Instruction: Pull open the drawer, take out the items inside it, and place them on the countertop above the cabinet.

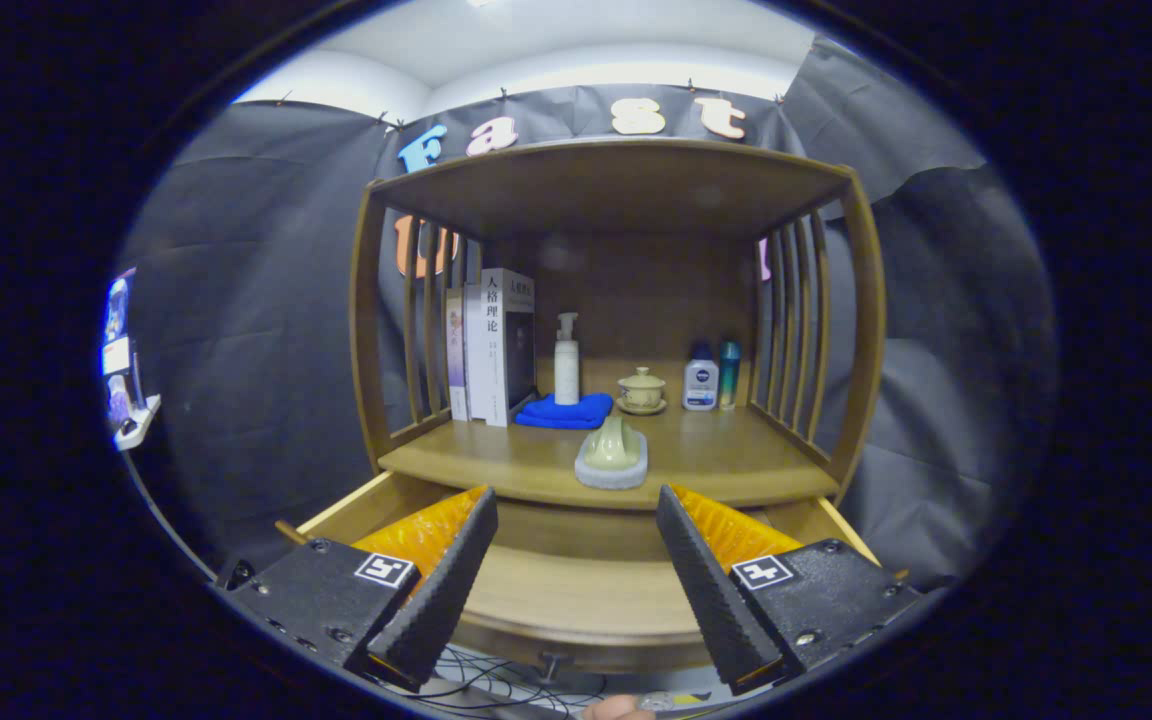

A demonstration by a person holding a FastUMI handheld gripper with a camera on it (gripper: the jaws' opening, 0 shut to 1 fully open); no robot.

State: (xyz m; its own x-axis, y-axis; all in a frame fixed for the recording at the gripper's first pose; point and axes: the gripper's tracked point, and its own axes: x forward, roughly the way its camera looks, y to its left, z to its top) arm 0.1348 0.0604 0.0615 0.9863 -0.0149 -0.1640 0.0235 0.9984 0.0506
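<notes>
We find the drawer [576,590] pulled open below the countertop [716,455]. A pale item on a grey block [613,455] already rests there (possibly from the drawer). The gripper [576,580] hangs spread wide, empty; the drawer interior looks bare.

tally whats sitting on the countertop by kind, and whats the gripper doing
Books: 3
Bottles: 3 (pump bottle, white bottle, teal bottle)
Blue cloth: 1
Lidded teacup: 1
Green piece on a grey tray: 1
Total: 9
Gripper: open, over the pulled-out drawer.
</notes>
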